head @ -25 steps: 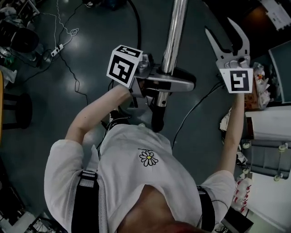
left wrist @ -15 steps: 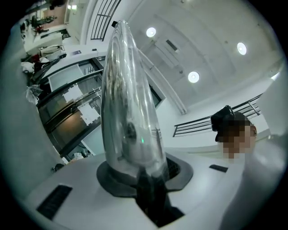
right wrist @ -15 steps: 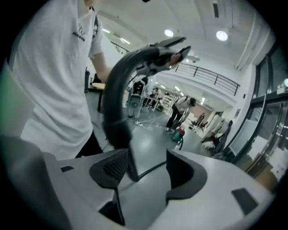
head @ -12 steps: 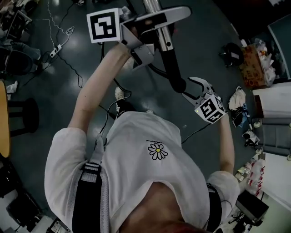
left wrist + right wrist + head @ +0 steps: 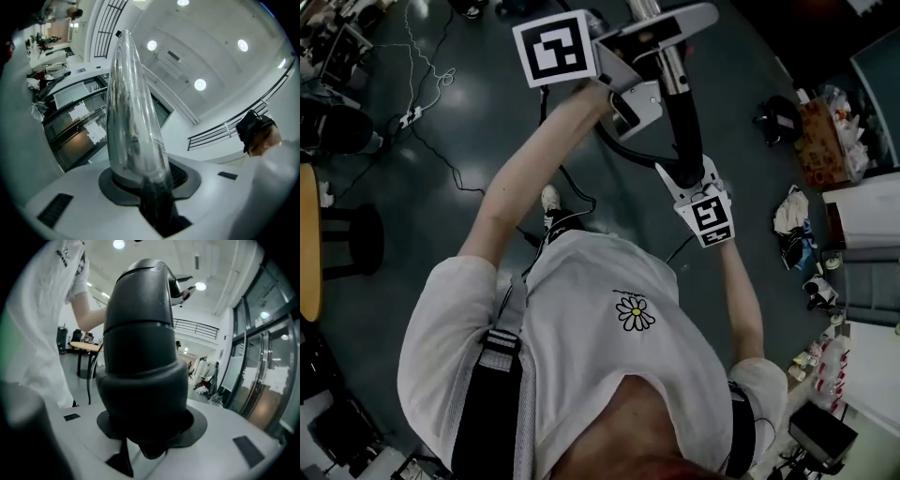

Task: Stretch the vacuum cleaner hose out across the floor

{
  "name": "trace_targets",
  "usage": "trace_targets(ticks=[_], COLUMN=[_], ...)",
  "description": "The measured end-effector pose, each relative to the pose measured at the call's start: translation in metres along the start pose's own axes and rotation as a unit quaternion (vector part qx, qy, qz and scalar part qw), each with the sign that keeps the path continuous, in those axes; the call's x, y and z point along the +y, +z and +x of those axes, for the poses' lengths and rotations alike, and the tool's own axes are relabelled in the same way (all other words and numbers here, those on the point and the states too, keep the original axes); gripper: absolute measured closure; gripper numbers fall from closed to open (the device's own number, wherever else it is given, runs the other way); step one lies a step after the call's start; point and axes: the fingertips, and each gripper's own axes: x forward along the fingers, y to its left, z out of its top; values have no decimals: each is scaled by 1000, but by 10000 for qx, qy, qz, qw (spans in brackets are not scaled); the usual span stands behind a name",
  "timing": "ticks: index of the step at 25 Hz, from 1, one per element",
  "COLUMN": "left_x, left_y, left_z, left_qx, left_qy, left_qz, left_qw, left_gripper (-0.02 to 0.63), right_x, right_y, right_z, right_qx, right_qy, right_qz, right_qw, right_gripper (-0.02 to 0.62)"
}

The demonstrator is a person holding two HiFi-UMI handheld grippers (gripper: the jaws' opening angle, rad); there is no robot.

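Left hand-held gripper (image 5: pixel 654 33) pinches the metal tube (image 5: pixel 131 117); right hand-held gripper (image 5: pixel 682 178) just closed on the hose (image 5: pixel 140 371). Stretching looks unstarted.

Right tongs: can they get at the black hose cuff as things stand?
Looks like yes, they are on it. The right tongs have just been closing with the black hose cuff between them, and it fills the gap. Nothing else stands between the tongs and the cuff.
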Motion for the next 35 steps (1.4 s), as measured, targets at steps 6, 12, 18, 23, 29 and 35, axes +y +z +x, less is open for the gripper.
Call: trace_targets(ticks=[6,12,18,23,29,35], left_x=[51,81,84,80,75,72], left_y=[18,14,13,5,-56,-90], left_z=[-31,-41,-29,-29,-4,8], left_qx=[-1137,-1523,-1049,-990,-373,85], left_qy=[1352,2113,1789,1432,971,1090], left_qz=[78,570,196,-429,-952,-497], left_qw=[9842,9638,9781,9838,9900,9928], left_gripper=[502,502,500,497,497,525], right_x=[-25,-20,13,9,-15,-53], right_y=[-16,-45,-29,-23,-65,-1], right_z=[-5,3,-13,-60,-132,-178], right_qx=[-323,499,308,243,2014,970], right_qy=[-1343,-1626,-266,90,-694,-965], right_qz=[1964,2889,1697,2256,219,1056], right_qw=[9708,9421,9846,9739,9768,9849], right_gripper=[397,399,399,397,397,397])
